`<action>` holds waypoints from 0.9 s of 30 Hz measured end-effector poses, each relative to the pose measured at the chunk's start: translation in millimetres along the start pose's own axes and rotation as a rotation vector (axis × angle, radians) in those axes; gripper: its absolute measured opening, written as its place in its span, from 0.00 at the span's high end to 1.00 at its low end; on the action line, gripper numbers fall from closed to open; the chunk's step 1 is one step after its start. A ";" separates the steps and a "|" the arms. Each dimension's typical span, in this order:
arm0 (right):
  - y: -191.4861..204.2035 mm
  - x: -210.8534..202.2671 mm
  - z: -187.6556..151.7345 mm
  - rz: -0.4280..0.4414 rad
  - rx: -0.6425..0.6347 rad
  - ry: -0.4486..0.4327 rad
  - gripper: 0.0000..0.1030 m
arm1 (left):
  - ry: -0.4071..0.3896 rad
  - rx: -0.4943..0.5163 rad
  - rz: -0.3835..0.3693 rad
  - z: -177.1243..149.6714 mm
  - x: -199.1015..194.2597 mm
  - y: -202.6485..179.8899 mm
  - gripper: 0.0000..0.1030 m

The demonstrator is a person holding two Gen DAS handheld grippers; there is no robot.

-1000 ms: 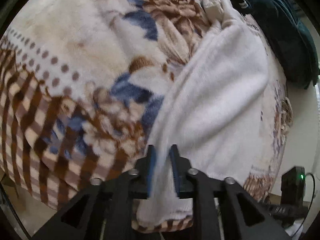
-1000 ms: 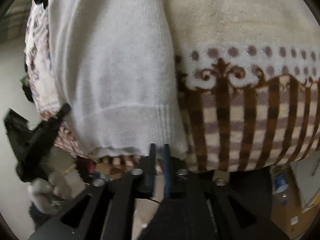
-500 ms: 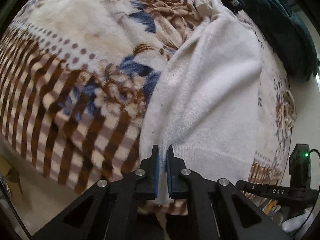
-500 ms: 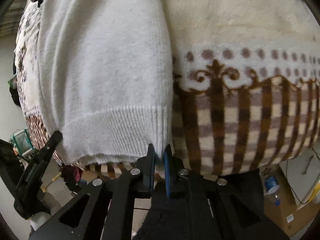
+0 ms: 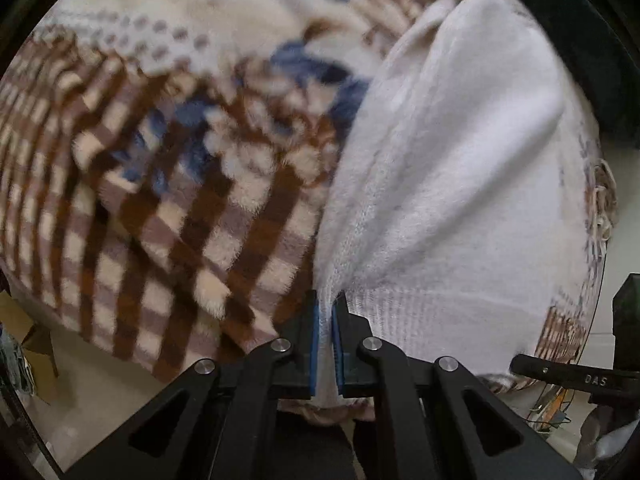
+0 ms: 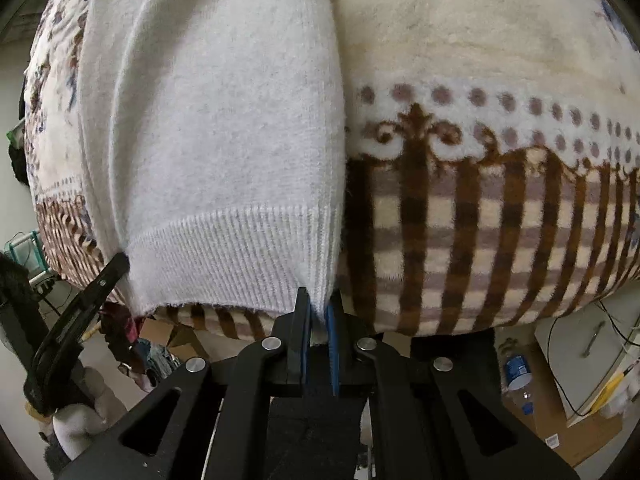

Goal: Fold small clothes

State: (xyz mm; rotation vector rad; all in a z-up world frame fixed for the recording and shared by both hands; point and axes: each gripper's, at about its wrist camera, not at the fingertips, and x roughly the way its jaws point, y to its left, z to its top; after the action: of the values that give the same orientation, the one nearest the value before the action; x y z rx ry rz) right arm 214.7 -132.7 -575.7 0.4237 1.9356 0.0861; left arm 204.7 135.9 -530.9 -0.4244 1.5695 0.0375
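Note:
A white knit sweater (image 5: 452, 184) lies lengthwise on a patterned fleece blanket (image 5: 168, 208), its ribbed hem nearest me. My left gripper (image 5: 325, 312) is shut on the hem's left corner, white knit pinched between the blue pads. In the right wrist view the same sweater (image 6: 224, 128) fills the left half, and my right gripper (image 6: 318, 312) is shut on the hem's right corner at the blanket's (image 6: 480, 220) front edge. The other gripper's black finger (image 6: 80, 308) shows at the hem's left end. The sweater's far end is out of sight.
A dark teal cushion or cloth (image 5: 580, 40) lies beyond the sweater at the far right. A black device (image 5: 628, 320) stands off the bed's right side. Below the bed's edge are cardboard boxes (image 6: 560, 432), a plastic bottle (image 6: 516, 372) and cables.
Both grippers closed onto the hem's corners; a second ago their jaws stood slightly apart. The left gripper drew toward the blanket's near edge, pulling the hem corner with it.

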 end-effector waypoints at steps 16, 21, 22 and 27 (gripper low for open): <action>-6.6 -78.2 45.3 0.128 0.091 -0.114 0.29 | -0.218 0.094 -0.151 136.9 -92.5 -63.8 0.53; -3.5 -101.3 84.2 0.181 0.159 -0.239 0.29 | -0.112 0.210 -0.118 175.1 -39.1 -88.2 0.53; -2.4 -101.2 89.9 0.192 0.166 -0.245 0.29 | -0.088 0.232 -0.093 174.0 -27.8 -88.7 0.53; 12.6 -87.6 120.1 0.225 0.163 -0.226 0.29 | -0.057 0.249 0.001 163.4 -3.6 -84.6 0.60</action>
State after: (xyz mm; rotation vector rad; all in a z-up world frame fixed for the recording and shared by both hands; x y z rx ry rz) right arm 356.3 -166.3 -543.1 0.7281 1.6726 0.0249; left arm 385.5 104.7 -516.3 -0.2244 1.4954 -0.1427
